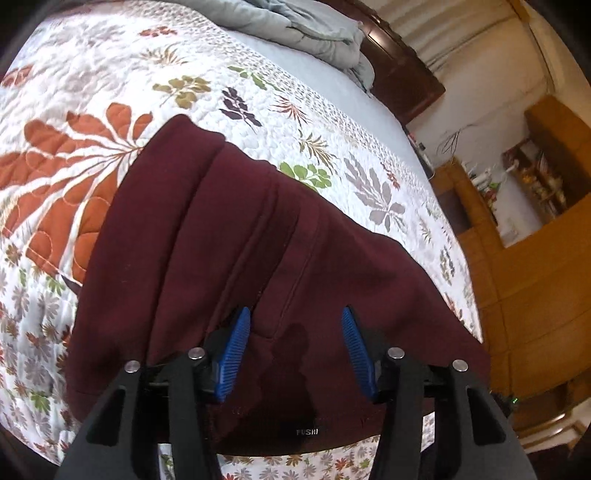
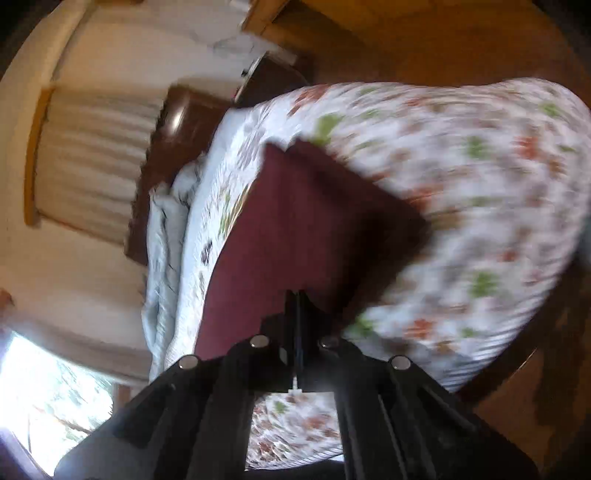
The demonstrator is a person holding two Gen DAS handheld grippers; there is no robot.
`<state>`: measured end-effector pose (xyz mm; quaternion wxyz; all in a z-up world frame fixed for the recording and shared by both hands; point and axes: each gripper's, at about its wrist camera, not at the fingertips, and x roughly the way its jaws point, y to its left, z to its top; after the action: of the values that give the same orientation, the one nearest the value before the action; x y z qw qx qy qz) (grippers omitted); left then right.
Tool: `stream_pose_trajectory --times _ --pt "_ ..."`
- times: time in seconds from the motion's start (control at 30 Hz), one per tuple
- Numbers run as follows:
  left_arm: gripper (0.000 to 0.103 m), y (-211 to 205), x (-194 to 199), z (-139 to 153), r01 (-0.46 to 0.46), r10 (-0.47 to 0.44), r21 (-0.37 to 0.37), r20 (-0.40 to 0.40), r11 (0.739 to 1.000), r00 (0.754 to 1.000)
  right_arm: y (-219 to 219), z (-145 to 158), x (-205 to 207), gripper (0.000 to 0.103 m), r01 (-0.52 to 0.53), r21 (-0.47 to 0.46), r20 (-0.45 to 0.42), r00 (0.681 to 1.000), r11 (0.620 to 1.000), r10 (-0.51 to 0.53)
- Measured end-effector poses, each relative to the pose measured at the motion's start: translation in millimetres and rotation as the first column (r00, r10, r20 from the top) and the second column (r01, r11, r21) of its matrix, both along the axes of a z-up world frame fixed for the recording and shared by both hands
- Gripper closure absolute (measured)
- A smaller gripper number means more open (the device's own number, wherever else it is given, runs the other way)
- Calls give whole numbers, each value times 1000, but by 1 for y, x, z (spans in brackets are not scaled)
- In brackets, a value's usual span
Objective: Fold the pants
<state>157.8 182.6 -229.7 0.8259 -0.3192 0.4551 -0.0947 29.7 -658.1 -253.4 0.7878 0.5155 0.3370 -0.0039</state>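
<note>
Dark maroon pants [image 1: 236, 258] lie folded on a white floral quilt [image 1: 92, 74] on the bed. My left gripper [image 1: 295, 328] is open, its blue pads [image 1: 236, 347] spread just above the near part of the pants, holding nothing. In the right wrist view, which is blurred by motion, the pants [image 2: 295, 229] stretch away from my right gripper [image 2: 297, 306]. Its jaws are closed together on the near edge of the maroon fabric.
A crumpled grey blanket [image 1: 303, 29] lies at the head of the bed by a dark wooden headboard [image 1: 402, 70]. Wooden cabinets and shelves [image 1: 535, 258] stand beside the bed. A window [image 2: 55, 398] and curtains [image 2: 96, 155] show in the right wrist view.
</note>
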Motion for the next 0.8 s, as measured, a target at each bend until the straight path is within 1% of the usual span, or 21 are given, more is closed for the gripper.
stream_pose_trajectory --times 0.03,0.07,0.1,0.13,0.17,0.2,0.23,0.27,0.3,0.37,0.47,0.53,0.6,0.7,0.8 --pt "52 0 1 0 3 -3 3 0 1000 1000 -5 4 -10 103 31 -16 6 999 999 -31" --pt "52 -2 1 0 5 -5 10 1 1000 1000 -14 10 -22 100 69 -24 22 997 997 -68" --pt "52 -2 2 0 3 -3 15 -1 1000 1000 -19 12 -31 92 99 -14 34 995 995 -99" --pt "52 -3 2 0 2 -2 20 -4 1000 1000 -27 15 -42 72 146 -15 41 989 989 -145" --pt "52 -3 3 0 -3 3 18 -6 1000 1000 -33 14 -50 63 174 -10 52 983 985 -173" --pt "51 -2 3 0 -13 13 6 -8 1000 1000 -43 14 -58 62 198 18 66 978 980 -199" --pt "51 -1 4 0 -20 20 -5 -10 1000 1000 -52 11 -63 56 205 51 73 975 978 -208" --pt "51 1 4 -1 -27 27 -15 -11 1000 1000 -56 6 -64 44 202 100 85 974 974 -210" --pt "51 2 4 -1 -31 30 -22 -12 999 999 -56 1 -70 40 199 122 85 974 972 -210" --pt "51 2 5 -1 -32 32 -21 -14 999 999 -53 -7 -62 39 178 156 86 977 972 -193" --pt "51 -1 5 -1 -27 27 0 -14 1000 1000 -34 -14 -50 37 148 176 91 982 973 -166" --pt "51 0 5 -1 -30 30 0 -15 1000 999 -16 -9 -34 36 130 173 86 985 976 -147" --pt "51 0 5 -1 -33 33 -2 -17 999 999 -12 -8 -24 34 119 160 87 987 980 -134" --pt "51 -1 6 -1 -32 32 4 -16 999 999 -9 -5 -8 34 104 156 94 988 982 -119" --pt "51 1 7 -2 -32 32 3 -15 999 999 -6 9 7 34 82 136 125 987 987 -99"
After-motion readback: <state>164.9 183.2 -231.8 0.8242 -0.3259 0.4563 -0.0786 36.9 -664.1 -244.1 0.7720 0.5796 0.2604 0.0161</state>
